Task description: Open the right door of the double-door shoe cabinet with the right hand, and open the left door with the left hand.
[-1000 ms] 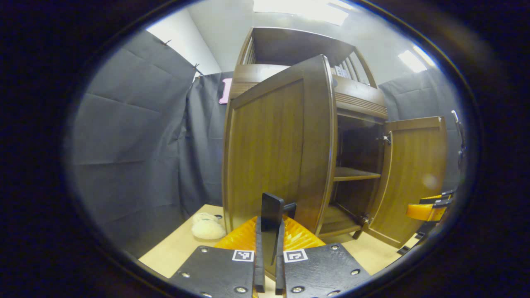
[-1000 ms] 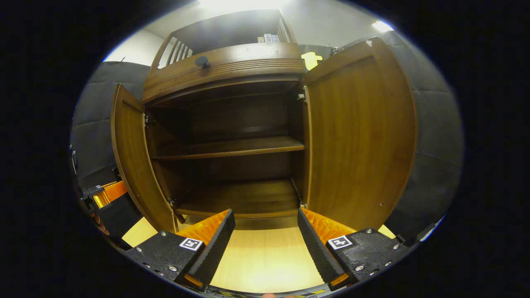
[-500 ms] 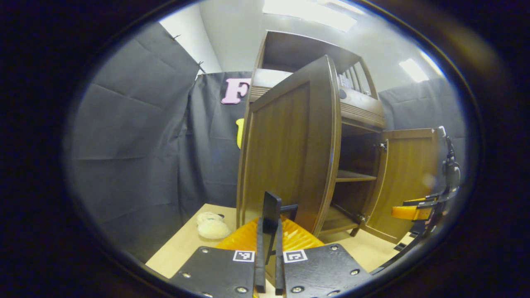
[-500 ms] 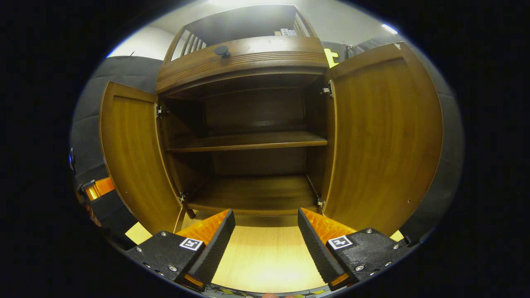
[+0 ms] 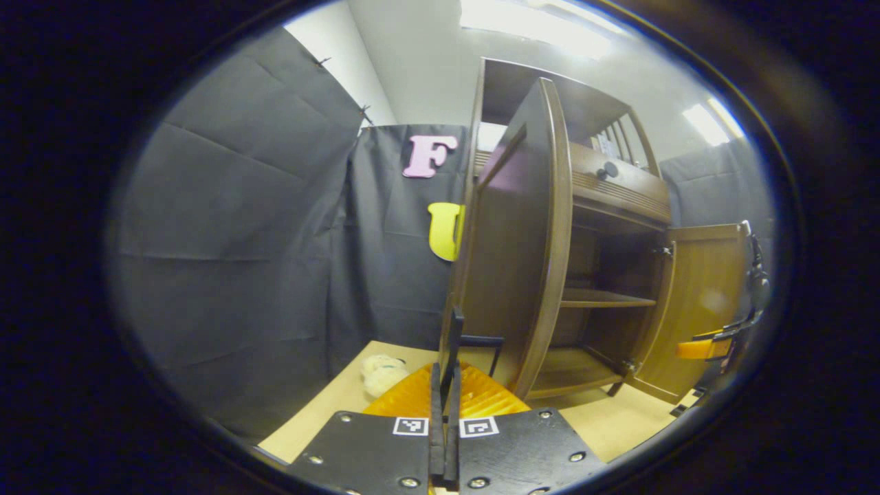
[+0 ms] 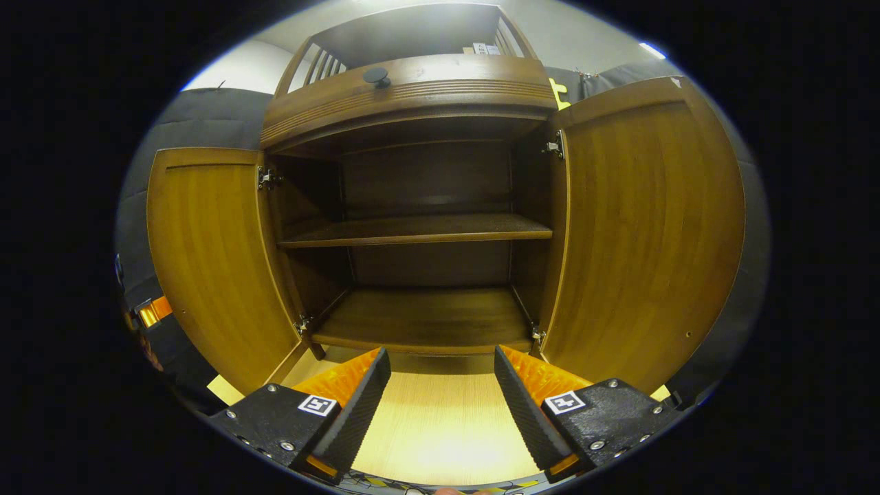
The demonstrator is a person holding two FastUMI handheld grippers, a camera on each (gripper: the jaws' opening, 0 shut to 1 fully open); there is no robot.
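Left gripper (image 5: pixel 445 385) clamps the black door handle (image 5: pixel 456 344) of the brown wooden left door (image 5: pixel 512 261) at six o'clock (nearly wide) — ease along its arc. Right gripper (image 6: pixel 442 385) gapes empty — brown right door (image 6: pixel 646 234) stands open at three o'clock.

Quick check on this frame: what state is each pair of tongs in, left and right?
Left tongs: shut on the left door's handle, door swung wide.
Right tongs: open, holding nothing, facing the open cabinet.

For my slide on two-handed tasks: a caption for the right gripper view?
Open hand-held gripper faces the shoe cabinet, both doors swung wide, shelves bare.
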